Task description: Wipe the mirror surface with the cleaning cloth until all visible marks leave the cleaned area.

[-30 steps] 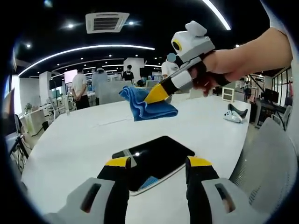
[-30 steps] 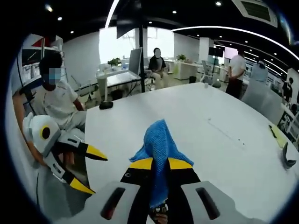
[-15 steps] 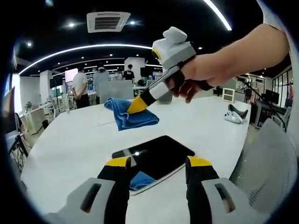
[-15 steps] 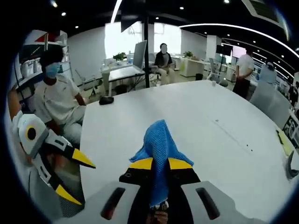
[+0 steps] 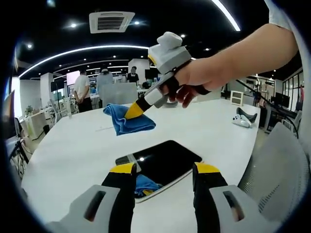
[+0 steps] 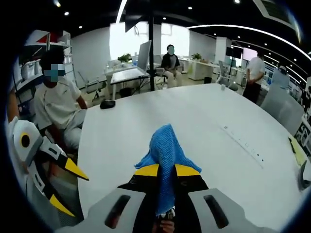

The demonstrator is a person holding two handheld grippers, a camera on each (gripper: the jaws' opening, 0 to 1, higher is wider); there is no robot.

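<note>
Nearest in the left gripper view, the left gripper (image 5: 165, 170) stands with its two yellow-tipped jaws apart and nothing between them. Just beyond the tips, the mirror (image 5: 160, 166) lies flat on the white table (image 5: 68, 150), its dark surface reflecting a ceiling light and a patch of blue at its near edge. Farther on, above the table and beyond the mirror's far side, the right gripper (image 5: 134, 110) is held by a hand (image 5: 194, 80) and has its jaws clamped on the cleaning cloth (image 5: 124, 120), which hangs clear of the mirror.

In the right gripper view, the same jaws meet on the blue cloth, which rises between the tips. The left gripper appears at the lower left edge, jaws spread. People stand and sit in the office beyond the table.
</note>
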